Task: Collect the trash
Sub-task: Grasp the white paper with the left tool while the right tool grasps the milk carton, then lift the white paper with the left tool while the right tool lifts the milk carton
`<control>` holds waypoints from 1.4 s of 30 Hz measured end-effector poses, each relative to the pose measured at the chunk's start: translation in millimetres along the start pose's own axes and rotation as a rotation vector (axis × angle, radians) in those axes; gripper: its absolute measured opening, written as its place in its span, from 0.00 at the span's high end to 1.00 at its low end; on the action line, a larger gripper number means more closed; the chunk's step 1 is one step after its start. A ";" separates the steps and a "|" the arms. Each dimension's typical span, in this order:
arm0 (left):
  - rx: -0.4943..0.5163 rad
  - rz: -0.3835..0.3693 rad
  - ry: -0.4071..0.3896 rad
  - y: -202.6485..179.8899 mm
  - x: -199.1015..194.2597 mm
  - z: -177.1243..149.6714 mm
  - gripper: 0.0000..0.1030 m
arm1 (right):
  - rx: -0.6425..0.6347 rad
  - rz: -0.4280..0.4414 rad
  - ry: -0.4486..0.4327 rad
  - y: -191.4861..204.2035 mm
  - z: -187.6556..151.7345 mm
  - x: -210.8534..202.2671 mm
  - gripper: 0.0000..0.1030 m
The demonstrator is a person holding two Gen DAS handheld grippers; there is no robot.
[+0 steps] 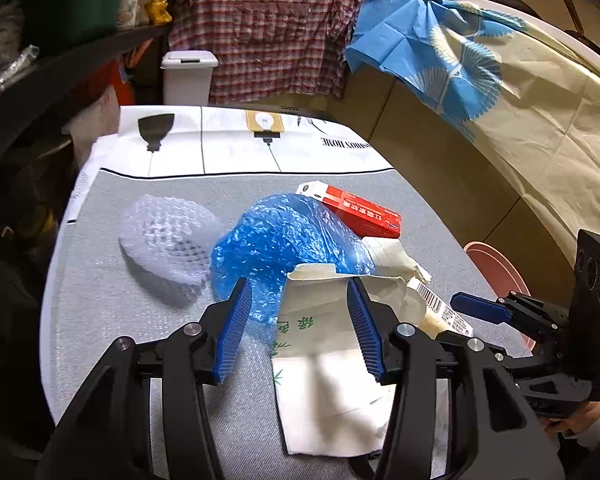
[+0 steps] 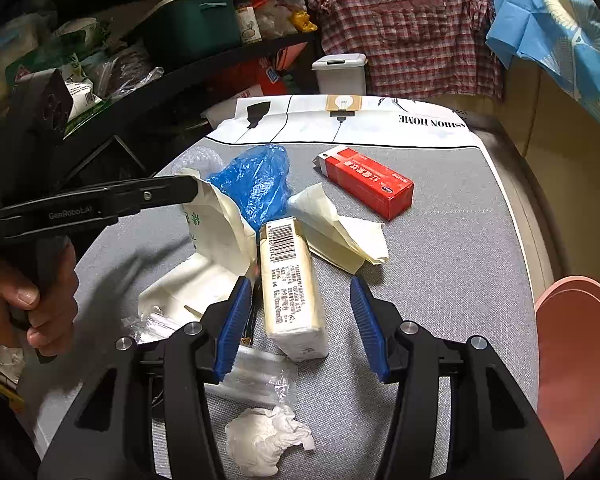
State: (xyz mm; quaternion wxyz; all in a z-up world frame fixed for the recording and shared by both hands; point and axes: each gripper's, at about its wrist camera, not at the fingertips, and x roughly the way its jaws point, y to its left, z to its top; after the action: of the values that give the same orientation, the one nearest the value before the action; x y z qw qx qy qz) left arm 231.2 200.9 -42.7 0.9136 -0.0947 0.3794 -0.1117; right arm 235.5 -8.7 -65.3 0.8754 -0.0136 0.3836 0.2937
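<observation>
The left gripper (image 1: 300,320) stands open astride the raised edge of a stiff white paper bag (image 1: 324,360), its pads not clearly pressing. The right gripper (image 2: 296,320) gapes around a cream barcoded box (image 2: 290,284), holding nothing. Collection looks barely begun: all the trash lies on the grey woven table (image 2: 440,264). Farther out lie crinkly blue plastic (image 1: 284,236), clear bubble wrap (image 1: 168,236) left, a glossy red carton (image 2: 368,182) far right, and a crumpled tissue (image 2: 264,440) nearest.
</observation>
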 end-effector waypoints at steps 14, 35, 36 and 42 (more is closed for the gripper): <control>0.030 -0.034 0.002 -12.1 10.7 5.1 0.52 | -0.010 -0.001 -0.002 -3.7 0.4 -8.7 0.78; -0.148 0.139 -0.002 -59.7 -9.3 6.4 0.52 | 0.042 -0.064 -0.081 -31.7 3.8 -47.6 0.78; -0.160 0.148 -0.007 -60.8 -9.4 5.3 0.52 | 0.042 -0.065 -0.082 -32.3 3.6 -48.7 0.78; -0.195 0.211 0.025 -69.3 6.3 -1.2 0.62 | 0.040 -0.068 -0.088 -35.1 1.6 -54.7 0.78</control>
State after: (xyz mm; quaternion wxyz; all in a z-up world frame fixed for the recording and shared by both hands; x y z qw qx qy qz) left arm 225.5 132.8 -29.8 0.9019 -0.1412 0.4076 0.0213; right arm 225.8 -64.9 -34.0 0.9010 0.0040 0.3500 0.2563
